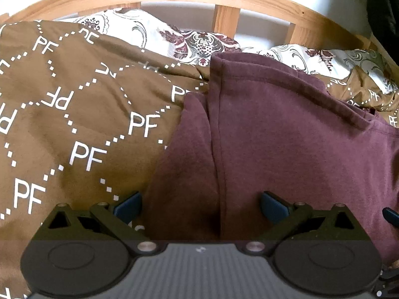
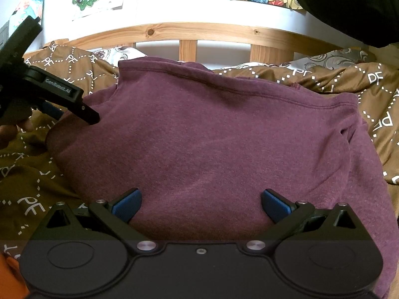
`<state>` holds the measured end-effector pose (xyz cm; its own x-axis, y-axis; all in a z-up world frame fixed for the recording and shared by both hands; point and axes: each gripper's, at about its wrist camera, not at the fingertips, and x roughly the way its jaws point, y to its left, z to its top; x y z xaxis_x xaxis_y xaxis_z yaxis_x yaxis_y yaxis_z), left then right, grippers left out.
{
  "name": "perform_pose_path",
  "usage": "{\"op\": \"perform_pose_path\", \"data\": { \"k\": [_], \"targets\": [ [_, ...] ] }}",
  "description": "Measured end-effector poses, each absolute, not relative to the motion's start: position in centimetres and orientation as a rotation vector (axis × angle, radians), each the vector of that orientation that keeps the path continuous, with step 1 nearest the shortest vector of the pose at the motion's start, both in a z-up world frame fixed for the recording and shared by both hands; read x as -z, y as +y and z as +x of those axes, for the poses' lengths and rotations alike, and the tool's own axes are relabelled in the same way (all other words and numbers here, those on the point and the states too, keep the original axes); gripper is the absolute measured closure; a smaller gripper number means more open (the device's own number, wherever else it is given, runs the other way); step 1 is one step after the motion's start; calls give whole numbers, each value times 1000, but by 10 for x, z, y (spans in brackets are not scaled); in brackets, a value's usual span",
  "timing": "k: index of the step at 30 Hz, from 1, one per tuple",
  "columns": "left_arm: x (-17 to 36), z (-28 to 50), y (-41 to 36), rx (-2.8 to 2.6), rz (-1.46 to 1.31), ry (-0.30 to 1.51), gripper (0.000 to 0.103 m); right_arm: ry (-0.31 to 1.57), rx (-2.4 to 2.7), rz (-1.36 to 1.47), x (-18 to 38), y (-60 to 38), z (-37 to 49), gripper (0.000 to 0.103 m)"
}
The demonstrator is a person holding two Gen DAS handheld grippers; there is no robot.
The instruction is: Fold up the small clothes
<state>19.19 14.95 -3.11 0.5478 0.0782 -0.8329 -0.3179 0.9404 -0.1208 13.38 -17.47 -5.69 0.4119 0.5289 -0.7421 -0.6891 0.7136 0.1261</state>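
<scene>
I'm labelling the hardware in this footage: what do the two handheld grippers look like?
Both look alike. The left gripper and the right gripper each have a black body with two round discs, silver pivot pins, angular black linkage arms and blue finger pads. In the right wrist view, the left gripper's side bears grey lettering, seemingly "GenRobot.AI". No cables show. Of the person, only a hand is visible, no sleeve.

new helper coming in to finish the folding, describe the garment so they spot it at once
Start at the wooden headboard and come down onto the brown bedcover printed with white PF letters. The maroon garment lies on it, the only plain, unpatterned fabric there.
</scene>
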Motion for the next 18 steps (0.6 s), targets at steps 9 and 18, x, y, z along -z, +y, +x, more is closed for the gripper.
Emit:
{"op": "perform_pose_path", "data": {
  "k": [9, 18],
  "targets": [
    [26, 190, 152, -256, -287, 991, 7, 850, -773, -211, 57, -175, 134, 0],
    [9, 186, 138, -264, -254, 991, 69, 851, -776, -199, 57, -176, 135, 0]
  ]
}}
